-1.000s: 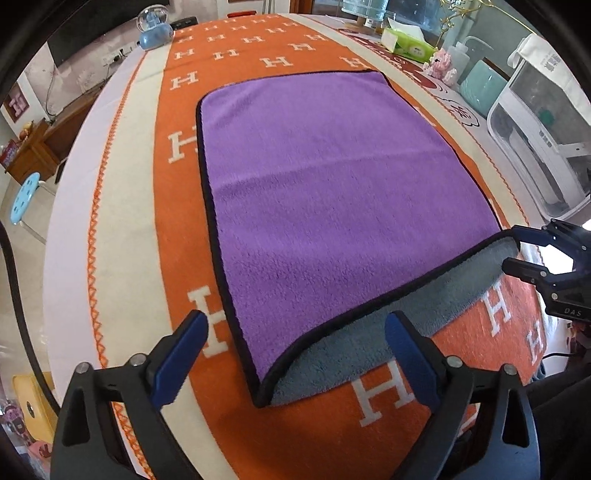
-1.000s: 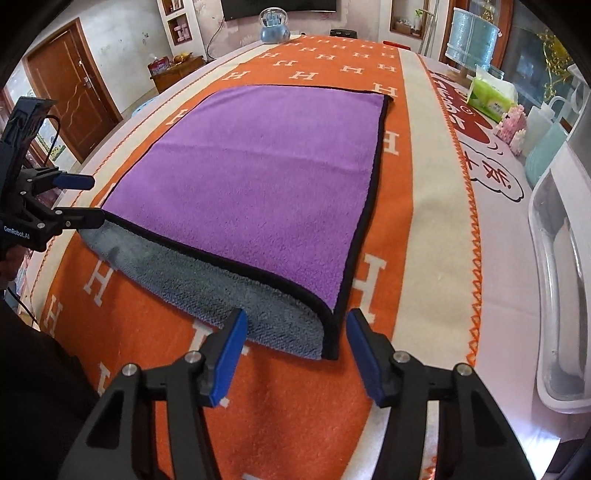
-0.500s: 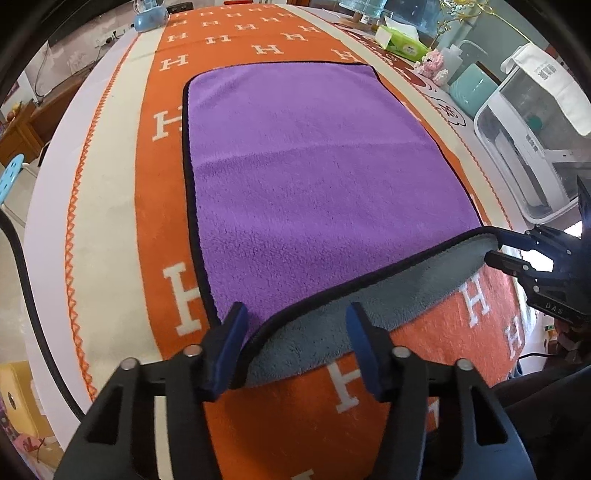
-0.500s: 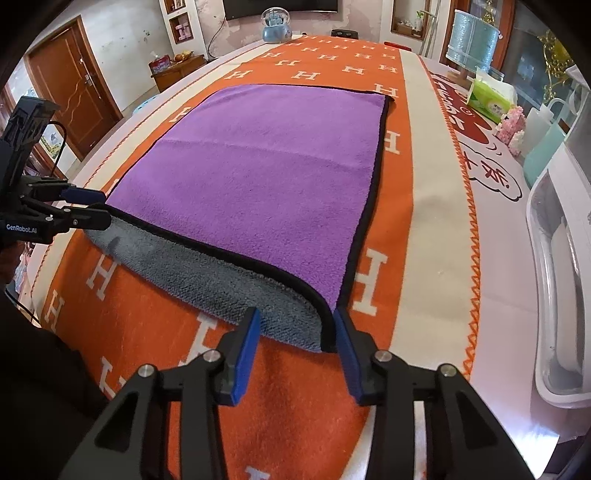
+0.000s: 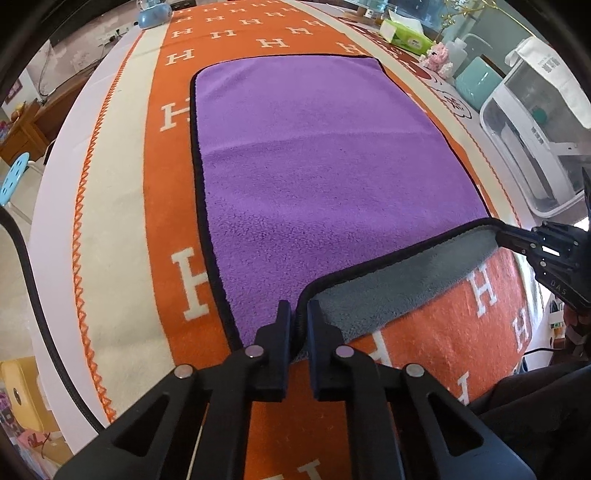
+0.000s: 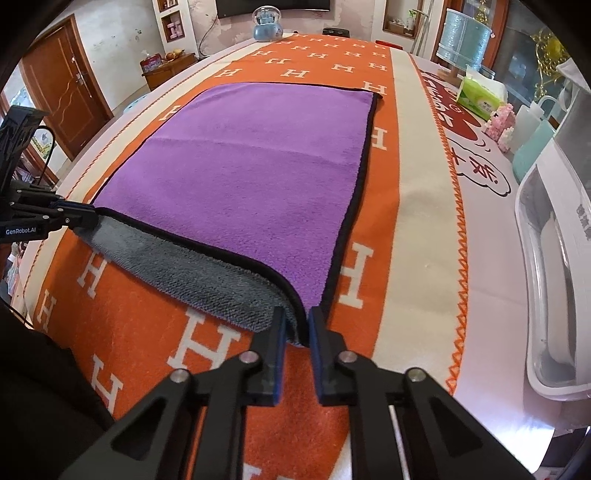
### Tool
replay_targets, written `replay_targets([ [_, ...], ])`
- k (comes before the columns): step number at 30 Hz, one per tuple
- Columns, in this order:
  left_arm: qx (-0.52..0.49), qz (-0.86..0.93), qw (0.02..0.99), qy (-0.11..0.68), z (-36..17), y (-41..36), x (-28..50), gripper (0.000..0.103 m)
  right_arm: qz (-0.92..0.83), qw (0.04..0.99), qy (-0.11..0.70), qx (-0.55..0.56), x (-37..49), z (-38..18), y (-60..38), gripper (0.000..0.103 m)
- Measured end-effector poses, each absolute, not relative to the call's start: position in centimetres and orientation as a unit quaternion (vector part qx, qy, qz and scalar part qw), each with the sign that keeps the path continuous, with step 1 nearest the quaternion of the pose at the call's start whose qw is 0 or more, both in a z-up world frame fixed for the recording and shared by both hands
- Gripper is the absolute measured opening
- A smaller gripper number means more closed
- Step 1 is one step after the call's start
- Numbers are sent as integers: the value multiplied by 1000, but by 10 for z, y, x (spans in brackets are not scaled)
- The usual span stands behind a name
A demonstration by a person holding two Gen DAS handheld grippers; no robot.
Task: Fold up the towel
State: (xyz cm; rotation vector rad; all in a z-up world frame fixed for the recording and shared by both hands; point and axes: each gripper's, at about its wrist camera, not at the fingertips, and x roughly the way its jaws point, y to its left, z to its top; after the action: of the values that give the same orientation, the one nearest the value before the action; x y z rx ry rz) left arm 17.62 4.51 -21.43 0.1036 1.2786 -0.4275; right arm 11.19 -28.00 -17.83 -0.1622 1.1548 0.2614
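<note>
A purple towel with a black hem and a grey underside lies spread on the orange H-patterned table cover; it also shows in the right wrist view. Its near edge is lifted so the grey underside shows. My left gripper is shut on the towel's near left corner. My right gripper is shut on the near right corner. Each gripper shows in the other's view, the right one and the left one, both pinching the hem.
A white plastic bin stands along the table's right side. Behind it are a teal jar, a pink toy, a green tissue pack and a glass lamp. A blue globe stands at the far end.
Both grippers moved forward onto the towel's near corners and closed on them. The near edge has lifted off the table cover.
</note>
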Motion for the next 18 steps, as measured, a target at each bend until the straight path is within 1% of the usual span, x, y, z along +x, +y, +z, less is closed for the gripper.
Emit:
replay_targets([
  [11,59,-194,785,586,-209,45,177,4,127,828,542,-71,112,-176,-283,4],
  [18,60,-197,792,575,-190,50,177,4,121,834,534,-69,117,-159,-282,4],
])
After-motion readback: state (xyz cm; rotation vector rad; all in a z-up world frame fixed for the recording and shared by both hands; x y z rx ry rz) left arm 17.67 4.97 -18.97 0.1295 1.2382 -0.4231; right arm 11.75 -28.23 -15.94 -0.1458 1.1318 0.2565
